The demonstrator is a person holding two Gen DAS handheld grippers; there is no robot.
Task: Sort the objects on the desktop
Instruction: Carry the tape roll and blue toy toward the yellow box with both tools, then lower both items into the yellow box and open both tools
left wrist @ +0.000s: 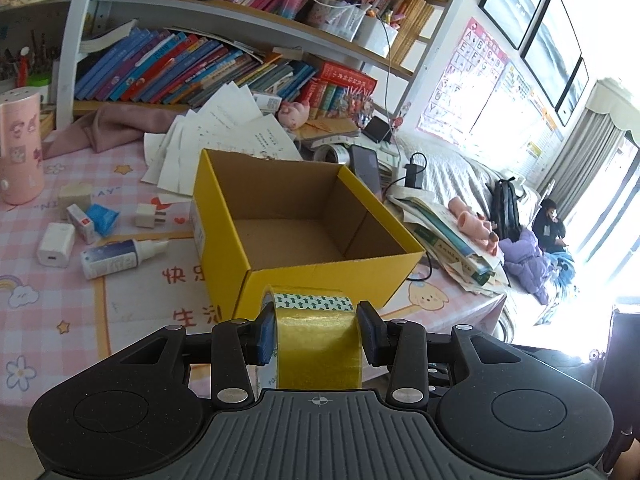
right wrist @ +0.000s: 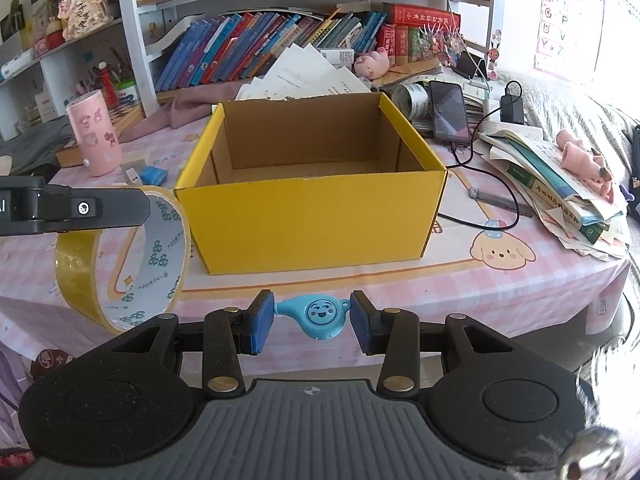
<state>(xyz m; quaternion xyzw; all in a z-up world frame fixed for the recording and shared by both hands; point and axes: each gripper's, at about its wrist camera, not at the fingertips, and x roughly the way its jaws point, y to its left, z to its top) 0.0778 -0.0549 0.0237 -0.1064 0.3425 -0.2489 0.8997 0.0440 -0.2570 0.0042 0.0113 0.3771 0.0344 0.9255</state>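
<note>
An open yellow cardboard box [left wrist: 320, 280] [right wrist: 312, 216] stands empty on the pink tablecloth. My left gripper [left wrist: 316, 330] is shut on a yellow tape roll [left wrist: 320, 352], held just in front of the box's near wall. The same tape roll [right wrist: 80, 272] shows in the right wrist view at the left, with the left gripper's finger [right wrist: 104, 210] on it. My right gripper [right wrist: 312, 320] is shut on a small blue smiley whistle [right wrist: 314, 316], held in front of the box, near the table's front edge.
Left of the box lie a white charger [left wrist: 56, 244], a spray bottle [left wrist: 116, 258], a plug [left wrist: 148, 216], small packets [left wrist: 90, 220] and a pink cylinder [left wrist: 18, 148]. Papers [left wrist: 224, 136], a phone [right wrist: 450, 110], cables and a book pile [right wrist: 560, 184] lie behind and right.
</note>
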